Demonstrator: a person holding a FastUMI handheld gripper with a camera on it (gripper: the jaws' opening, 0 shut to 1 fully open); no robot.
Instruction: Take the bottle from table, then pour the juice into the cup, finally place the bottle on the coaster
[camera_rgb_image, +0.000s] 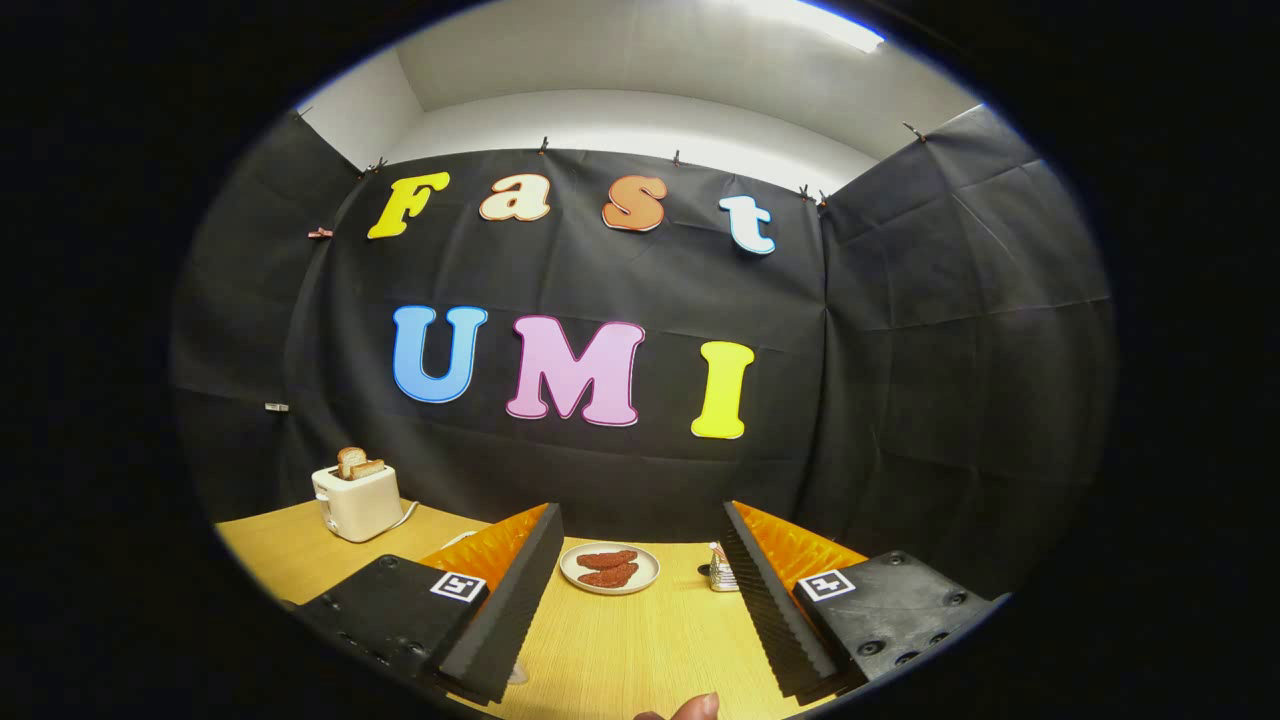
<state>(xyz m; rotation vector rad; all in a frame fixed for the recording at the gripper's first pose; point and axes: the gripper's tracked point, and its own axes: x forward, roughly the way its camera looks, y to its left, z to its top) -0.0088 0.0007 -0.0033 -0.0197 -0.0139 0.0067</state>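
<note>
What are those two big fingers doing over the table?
A person holds a gripper over the wooden table. Its fingers are wide open with nothing between them. Just beyond them sits a plate with two reddish pieces of food, and a small object beside it. A toaster with toast stands off to the left. A fingertip peeks in below.

Gripper (640, 540) with fingers wide apart and empty, ridged saw-tooth pads (500, 620) on the inner faces, boxy mounts carrying square black-and-white markers (459, 586), round screws (880, 647) on the right mount, bare fingertip (695, 708) beneath
</note>
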